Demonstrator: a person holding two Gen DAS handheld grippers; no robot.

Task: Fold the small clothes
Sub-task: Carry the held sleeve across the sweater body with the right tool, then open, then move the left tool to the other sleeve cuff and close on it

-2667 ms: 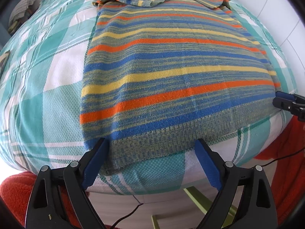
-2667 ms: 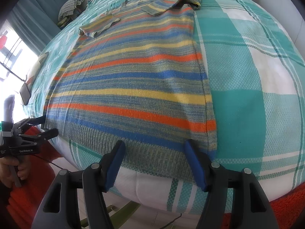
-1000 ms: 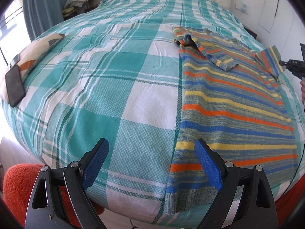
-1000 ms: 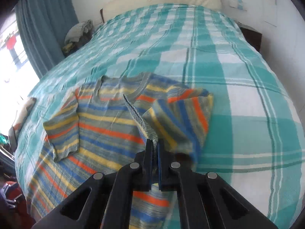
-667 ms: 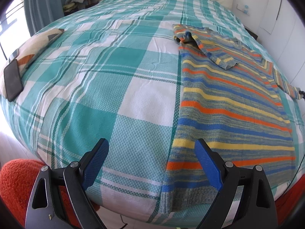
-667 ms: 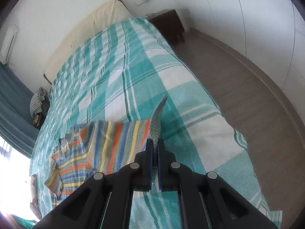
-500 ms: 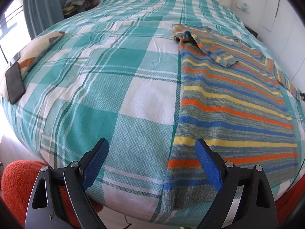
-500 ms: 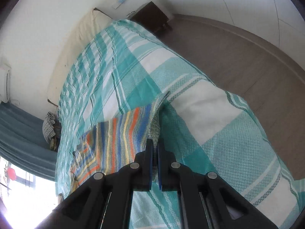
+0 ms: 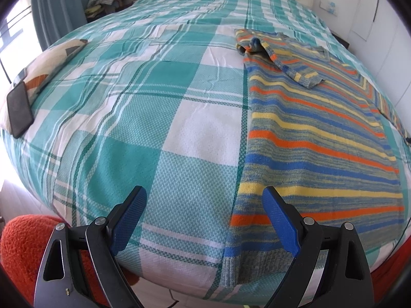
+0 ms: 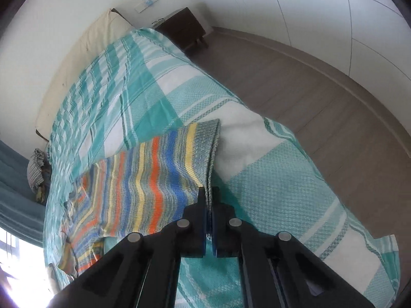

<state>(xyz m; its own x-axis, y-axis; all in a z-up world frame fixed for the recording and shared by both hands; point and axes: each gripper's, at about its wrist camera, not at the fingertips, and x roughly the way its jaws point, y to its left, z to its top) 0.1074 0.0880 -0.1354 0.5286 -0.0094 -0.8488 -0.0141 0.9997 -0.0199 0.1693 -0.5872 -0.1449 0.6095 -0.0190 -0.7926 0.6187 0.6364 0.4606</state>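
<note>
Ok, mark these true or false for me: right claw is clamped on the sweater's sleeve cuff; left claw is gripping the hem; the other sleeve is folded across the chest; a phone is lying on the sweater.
1. The right claw is shut on the sleeve cuff of the striped sweater. True.
2. The left claw grips the hem. False: it is open, holding nothing.
3. The other sleeve is folded across the chest. True.
4. A phone lies on the sweater. False: it rests on a cushion far across the bed.
</note>
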